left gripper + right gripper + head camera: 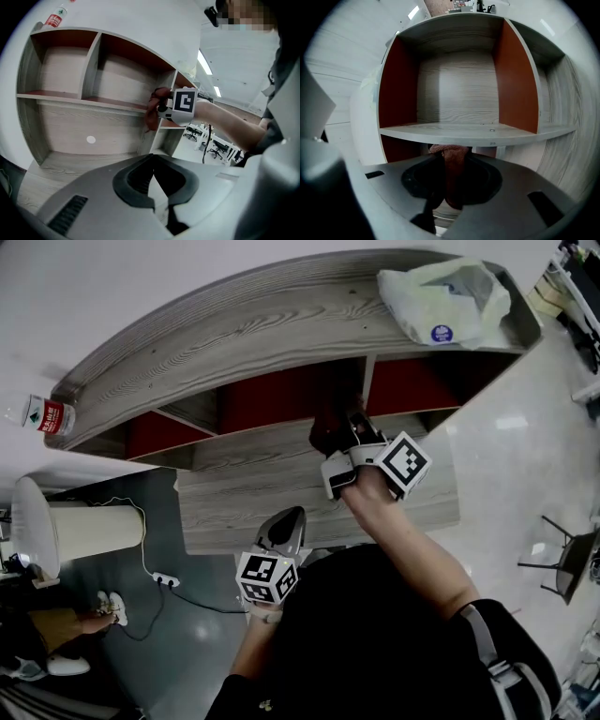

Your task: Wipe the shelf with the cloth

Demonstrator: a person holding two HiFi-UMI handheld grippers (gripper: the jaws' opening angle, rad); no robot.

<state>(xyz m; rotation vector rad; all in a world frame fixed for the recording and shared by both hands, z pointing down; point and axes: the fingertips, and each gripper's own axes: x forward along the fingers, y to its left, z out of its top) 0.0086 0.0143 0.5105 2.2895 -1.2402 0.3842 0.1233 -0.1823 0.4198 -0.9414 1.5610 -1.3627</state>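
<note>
Nearest, below the person's black top, the left gripper (153, 159) is held low in front of the unit, its jaws brought together with nothing between them. Just beyond it, on a bare forearm, the right gripper (451, 164) is clamped on a reddish-brown cloth (453, 180), which hangs folded between its dark pads. The top of the cloth is at the front edge of the middle board of a grey wood-grain shelf unit (281, 324), close to an upright divider. The unit has dark red side and back panels in its upper compartments, and the compartment facing the right gripper holds nothing. The unit stands on a glossy pale floor (506, 456) that gives way to a dark grey patch (141, 652) at the near left. There a white power strip (166, 579) lies with its thin cable trailing toward a white cylindrical stand (94, 529). On the unit's top board, a clear plastic bottle with a red label (47, 414) sits at the far left end. A crumpled white plastic bag (445, 298) rests at the far right end. A black metal chair (562, 563) stands off to the right, well apart from the unit. Far behind, the left gripper view shows office desks and chairs (213, 147) under ceiling strip lights.
</note>
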